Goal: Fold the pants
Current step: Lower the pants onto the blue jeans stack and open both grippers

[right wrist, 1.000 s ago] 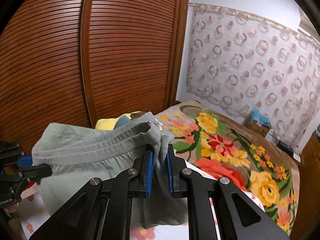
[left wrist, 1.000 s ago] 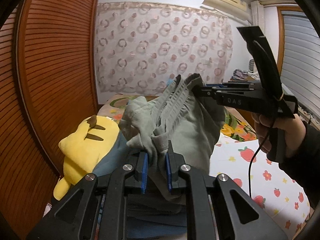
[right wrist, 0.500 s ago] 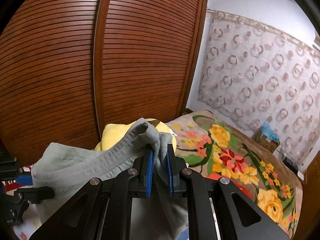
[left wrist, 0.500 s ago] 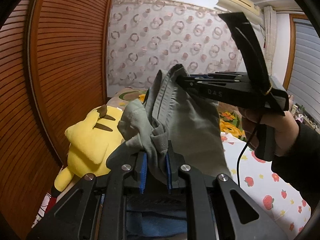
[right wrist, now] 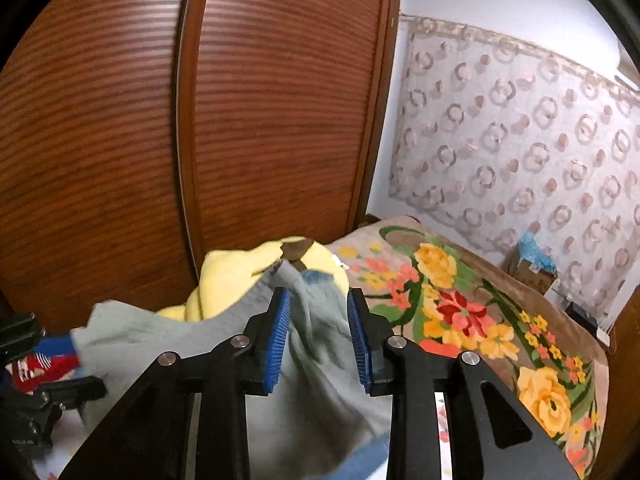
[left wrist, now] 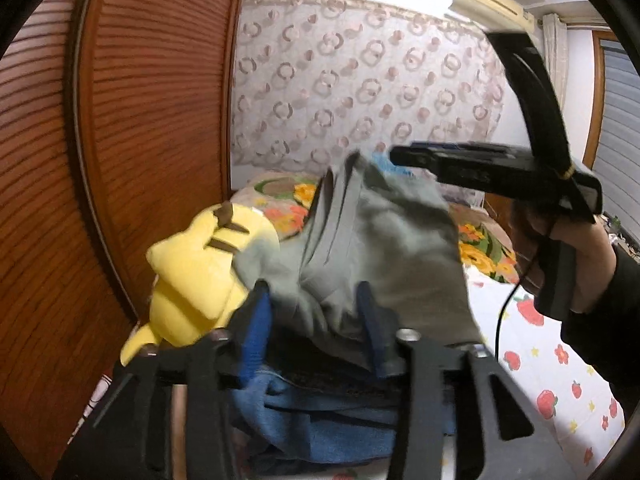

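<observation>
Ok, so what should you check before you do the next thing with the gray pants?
1. Left tongs have let go: ok, the jaws have just been opening and the pads stand apart with cloth loose between them.
2. Right tongs have let go: ok, just opened too, with cloth between the blue pads.
3. Gray pants resting on the blue clothes pile: cannot tell, the picture is blurred.
4. Pants folded neatly: not ok, they look bunched.
5. Yellow plush toy out of the way: not ok, it sits right beside the pants.
</observation>
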